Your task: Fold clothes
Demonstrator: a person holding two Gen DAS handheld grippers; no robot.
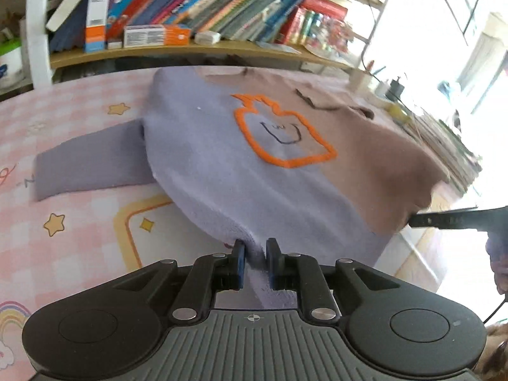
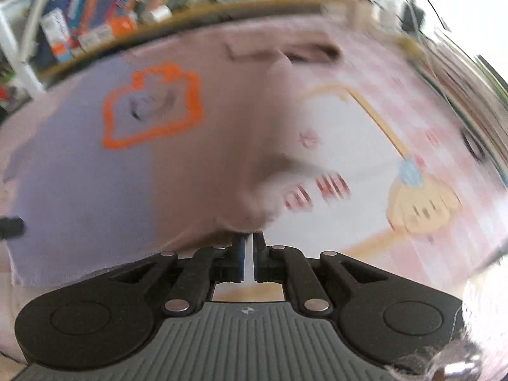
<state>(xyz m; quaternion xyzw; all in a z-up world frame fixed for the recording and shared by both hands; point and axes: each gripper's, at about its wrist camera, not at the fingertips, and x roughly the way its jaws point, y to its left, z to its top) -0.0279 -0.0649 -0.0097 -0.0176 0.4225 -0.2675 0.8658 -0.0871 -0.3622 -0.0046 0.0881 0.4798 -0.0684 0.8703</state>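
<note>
Both jaws clamped — one sweater (image 1: 241, 171)

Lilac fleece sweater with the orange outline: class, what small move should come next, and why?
Probably carry the hem forward toward the collar. The left gripper and the right gripper each pinch the hem of the lilac fleece sweater, which lies otherwise flat on the pink checked tablecloth.

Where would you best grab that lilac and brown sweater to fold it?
By the bottom hem, from the near side. The sweater lies spread on the pink tablecloth with its hem edge nearest, thin enough to pinch. The left gripper holds a bunch of hem there, and the right gripper seems to pinch the brown corner, though that view is blurred.
</note>
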